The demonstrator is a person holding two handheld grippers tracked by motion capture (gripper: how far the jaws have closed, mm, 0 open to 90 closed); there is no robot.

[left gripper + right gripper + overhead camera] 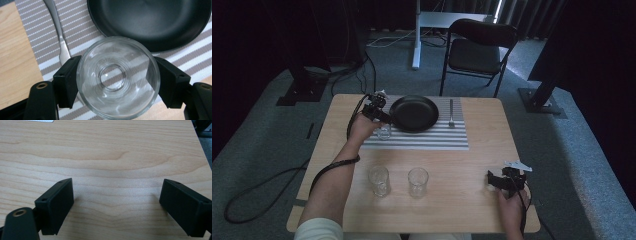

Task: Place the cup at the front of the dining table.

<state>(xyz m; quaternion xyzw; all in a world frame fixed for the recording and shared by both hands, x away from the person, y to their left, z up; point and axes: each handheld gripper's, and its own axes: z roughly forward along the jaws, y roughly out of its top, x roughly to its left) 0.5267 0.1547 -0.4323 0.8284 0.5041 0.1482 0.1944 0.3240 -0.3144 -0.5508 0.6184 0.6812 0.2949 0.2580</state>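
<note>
While the left tongs are clamping a clear drinking glass over the striped placemat, setting it beside the black pan and knife, the right tongs are waiting open over bare desk.

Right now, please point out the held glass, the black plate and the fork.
held glass [117,77], left gripper view, on its base seen through the mouth.
black plate [414,113], high view, on its centre.
fork [451,114], high view, on its handle.
</note>
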